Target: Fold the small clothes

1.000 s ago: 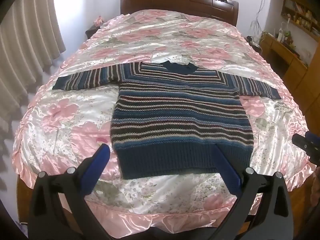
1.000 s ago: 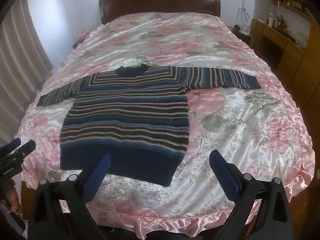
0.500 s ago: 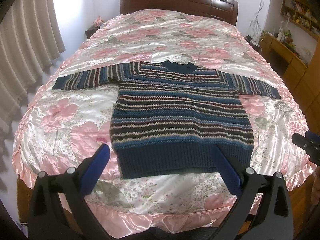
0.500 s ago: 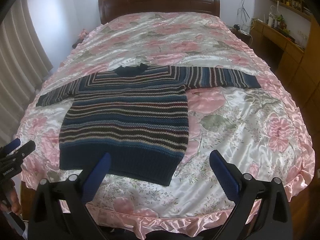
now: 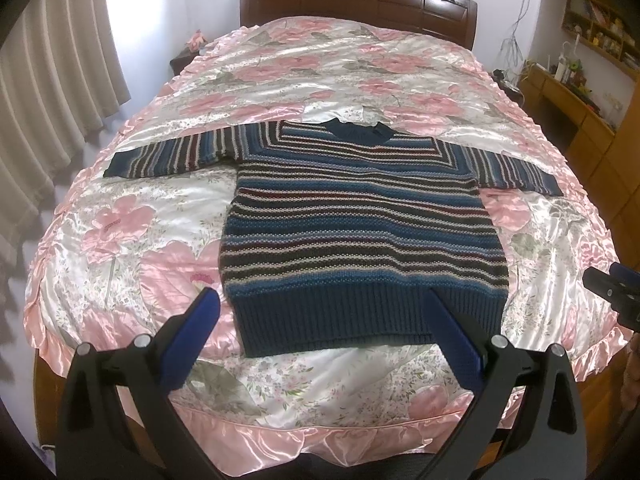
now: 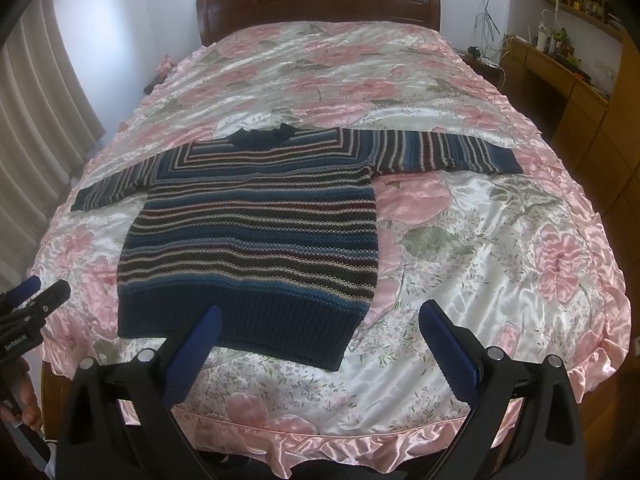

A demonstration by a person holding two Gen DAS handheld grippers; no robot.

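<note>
Fingers (image 5: 200, 320) on both grippers are standing apart, hovering short of the flat sweater (image 5: 360, 232); folding is unstarted, calling for a sleeve (image 5: 168, 154) grasp.

sweater (image 6: 256, 224) flat on bedspread (image 6: 480, 240) | right gripper (image 6: 316, 320) fingers (image 6: 448, 344) apart, empty
</note>
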